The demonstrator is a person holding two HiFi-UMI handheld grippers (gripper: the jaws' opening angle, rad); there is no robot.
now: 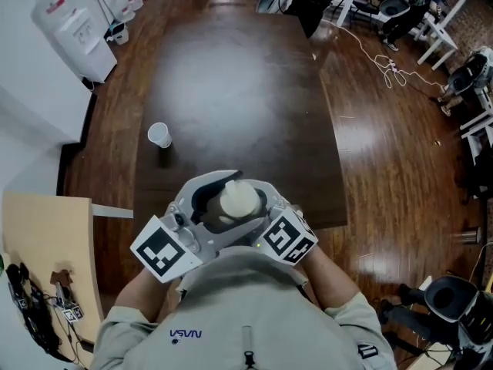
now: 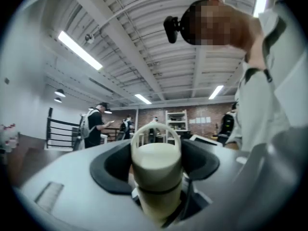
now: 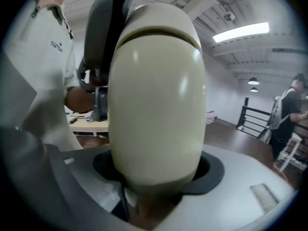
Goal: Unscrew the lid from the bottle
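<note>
I hold a cream bottle (image 1: 239, 200) upright close to my chest, above the near edge of the dark table (image 1: 231, 75). Its lid (image 2: 156, 159) carries a thin loop handle on top, and a dark seam runs below it. My left gripper (image 2: 156, 167) has its dark curved pads (image 2: 111, 170) hugging both sides of the lid. From the other side, the right gripper (image 3: 159, 179) clasps the wide body (image 3: 156, 114) low down. In the head view both grippers, left (image 1: 209, 203) and right (image 1: 266, 206), meet around the bottle.
A white paper cup (image 1: 159, 135) stands on the table's left part. A water dispenser (image 1: 73, 29) is at the far left wall and a beige desk (image 1: 46, 260) with cables lies at my left. Chairs and cables crowd the right side (image 1: 462, 75). People stand in the background.
</note>
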